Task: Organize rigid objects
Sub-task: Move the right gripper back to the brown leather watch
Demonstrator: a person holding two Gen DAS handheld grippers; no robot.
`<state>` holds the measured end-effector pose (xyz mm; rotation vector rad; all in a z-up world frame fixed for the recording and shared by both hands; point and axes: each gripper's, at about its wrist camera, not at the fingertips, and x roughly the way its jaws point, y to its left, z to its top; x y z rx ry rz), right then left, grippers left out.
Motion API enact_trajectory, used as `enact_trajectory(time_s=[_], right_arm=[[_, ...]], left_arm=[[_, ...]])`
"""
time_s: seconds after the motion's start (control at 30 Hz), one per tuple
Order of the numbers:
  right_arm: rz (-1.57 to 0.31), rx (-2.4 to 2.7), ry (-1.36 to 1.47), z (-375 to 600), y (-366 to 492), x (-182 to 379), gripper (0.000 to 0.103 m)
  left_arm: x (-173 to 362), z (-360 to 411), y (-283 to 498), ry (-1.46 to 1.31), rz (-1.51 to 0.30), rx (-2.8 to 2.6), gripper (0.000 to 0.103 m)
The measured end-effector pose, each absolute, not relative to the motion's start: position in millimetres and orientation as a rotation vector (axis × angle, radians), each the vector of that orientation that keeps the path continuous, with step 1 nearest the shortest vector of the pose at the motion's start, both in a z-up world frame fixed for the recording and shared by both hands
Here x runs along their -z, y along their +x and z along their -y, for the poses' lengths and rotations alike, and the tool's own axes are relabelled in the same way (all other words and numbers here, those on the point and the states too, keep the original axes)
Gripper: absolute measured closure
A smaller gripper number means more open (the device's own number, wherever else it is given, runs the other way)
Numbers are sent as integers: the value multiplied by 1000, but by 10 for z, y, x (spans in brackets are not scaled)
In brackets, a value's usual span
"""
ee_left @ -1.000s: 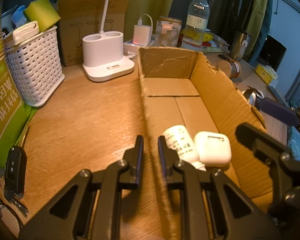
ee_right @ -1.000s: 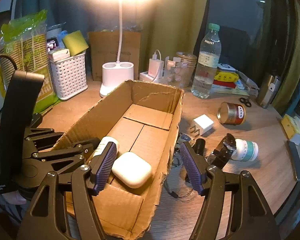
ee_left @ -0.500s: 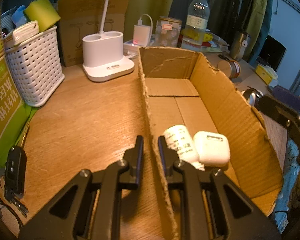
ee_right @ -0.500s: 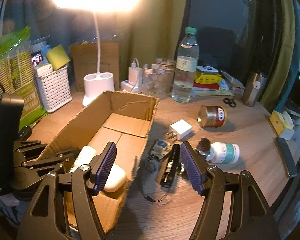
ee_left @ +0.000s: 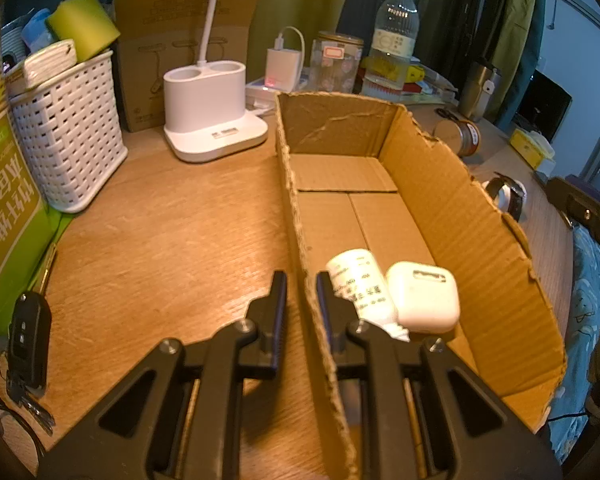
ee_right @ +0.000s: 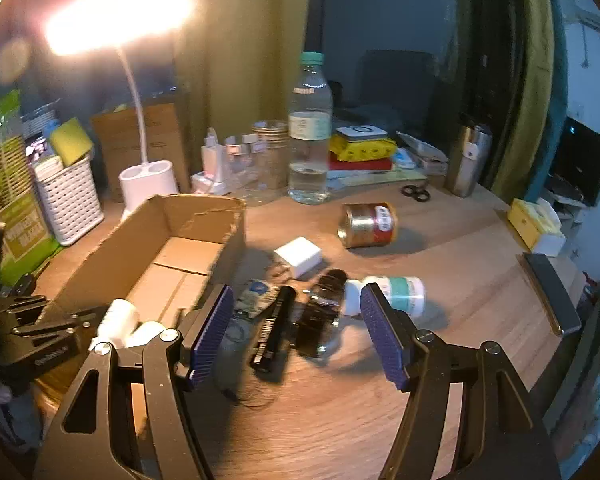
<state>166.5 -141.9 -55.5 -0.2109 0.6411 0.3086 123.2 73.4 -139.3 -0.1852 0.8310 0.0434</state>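
Nearest in the left wrist view, left gripper clenched on the torn left wall of the cardboard box, one finger outside on the wooden desk, the other inside. Just beyond the inner finger, on the box floor at the near end, a white labelled bottle lying on its side, touching a white earbud case to its right; rest of the box floor bare. To the left at the desk edge, a black car key with keys hanging below it. In the right wrist view, right gripper released, blue pads wide apart with nothing pressed between them, poised over loose items on the desk to the right of the box. Between the pads and slightly beyond: a black flashlight lying lengthwise, a dark blurred object beside it that cannot be identified, a thin black cord trailing underneath. Just beyond the right pad, a white bottle with a green band on its side. A little farther, a white charger cube close to the box's right wall, then a gold tin can on its side. Farther back, an upright water bottle, black scissors, a steel tumbler. At the far left, a white lamp base, a white woven basket, a green package leaning against it.
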Motion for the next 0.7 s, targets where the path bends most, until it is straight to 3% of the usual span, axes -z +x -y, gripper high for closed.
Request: enact_trajectory(time_s=[0.7], right_arm=[[-735,-276,-177,1545,2013,1026,34]], left_arm=[[1390,-730,1230,-186,-832,-39,87]])
